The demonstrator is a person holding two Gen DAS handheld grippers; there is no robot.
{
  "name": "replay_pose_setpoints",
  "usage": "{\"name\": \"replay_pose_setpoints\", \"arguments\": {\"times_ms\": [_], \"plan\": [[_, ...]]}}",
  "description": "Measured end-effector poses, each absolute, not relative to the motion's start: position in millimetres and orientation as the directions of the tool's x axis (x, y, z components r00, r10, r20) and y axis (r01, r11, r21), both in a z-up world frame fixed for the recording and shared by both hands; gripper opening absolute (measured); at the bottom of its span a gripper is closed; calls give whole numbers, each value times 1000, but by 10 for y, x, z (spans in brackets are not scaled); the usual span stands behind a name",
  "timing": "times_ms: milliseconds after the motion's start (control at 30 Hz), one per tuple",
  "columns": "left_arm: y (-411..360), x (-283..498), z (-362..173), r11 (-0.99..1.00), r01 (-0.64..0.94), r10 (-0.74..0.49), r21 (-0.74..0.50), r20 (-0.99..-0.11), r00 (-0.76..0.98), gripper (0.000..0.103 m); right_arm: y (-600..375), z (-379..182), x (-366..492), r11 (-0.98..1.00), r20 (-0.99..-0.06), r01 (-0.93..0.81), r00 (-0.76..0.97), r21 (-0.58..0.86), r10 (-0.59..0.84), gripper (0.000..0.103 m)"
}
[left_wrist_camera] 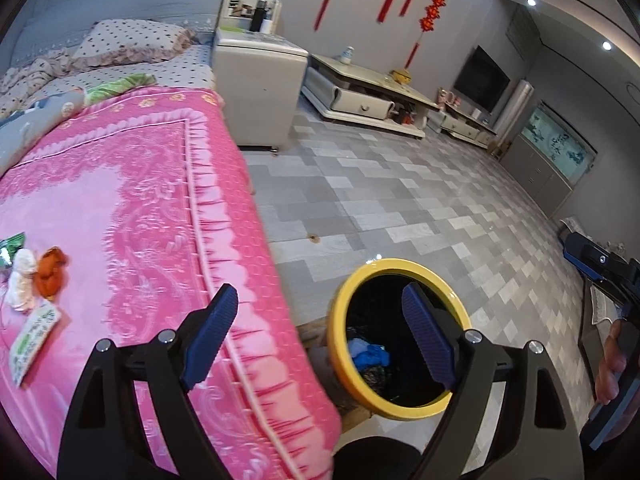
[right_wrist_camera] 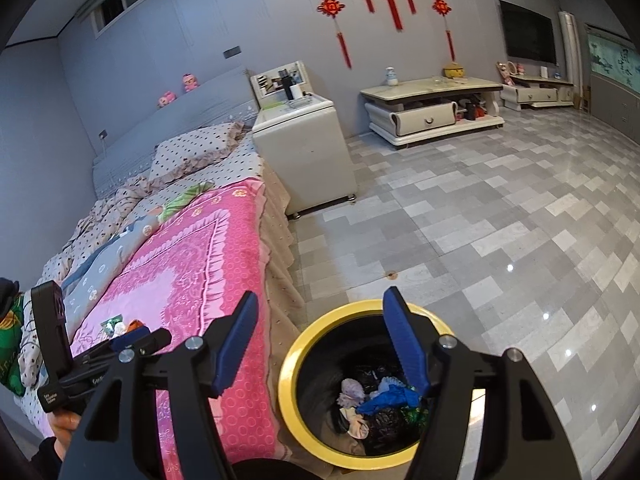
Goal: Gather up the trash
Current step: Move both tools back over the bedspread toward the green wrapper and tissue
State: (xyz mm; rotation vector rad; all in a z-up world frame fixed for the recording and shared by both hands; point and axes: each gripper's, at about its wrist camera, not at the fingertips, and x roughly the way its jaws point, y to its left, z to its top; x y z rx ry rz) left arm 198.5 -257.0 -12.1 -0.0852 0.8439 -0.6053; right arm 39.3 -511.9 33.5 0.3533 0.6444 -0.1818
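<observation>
Both the left tongs (left_wrist_camera: 320, 336) and right tongs (right_wrist_camera: 320, 344) gape empty above the yellow-rimmed bin (right_wrist_camera: 292, 392), which holds crumpled wrappers (right_wrist_camera: 384, 396). More trash (left_wrist_camera: 36, 280) lies farther off on the bed (left_wrist_camera: 152, 208), partly cropped.

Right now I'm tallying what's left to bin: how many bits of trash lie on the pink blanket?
4 visible, clustered near the left edge of the left wrist view: green wrapper, white wad, orange wad, green-and-white packet. More may lie out of view.
</observation>
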Motion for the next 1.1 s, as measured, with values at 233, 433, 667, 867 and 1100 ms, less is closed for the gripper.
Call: {"name": "replay_pose_setpoints", "arguments": {"times_ms": [233, 433, 667, 867, 1100], "plan": [[-1854, 2162, -155, 885, 367, -456, -285, -683, 570, 80, -4666, 357, 619, 952, -625, 192, 781, 239, 0, 67], [-1184, 2353, -239, 931, 253, -365, -264, -702, 611, 80, -4223, 332, 831, 967, -629, 98, 773, 237, 77, 68], [-384, 2611, -384, 970, 93, -230, -224, -729, 645, 80, -3680, 246, 1158, 974, -638, 1, 756, 228, 149, 75], [158, 2851, -504, 983, -14, -129, -182, -745, 655, 80, -3215, 63, 1507, 967, -665, -103, 709, 234, 236, 76], [497, 3141, -652, 987, -72, -64, -143, -763, 643, 80, -2689, -236, 1871, 943, -709, -196, 623, 268, 331, 76]]}}
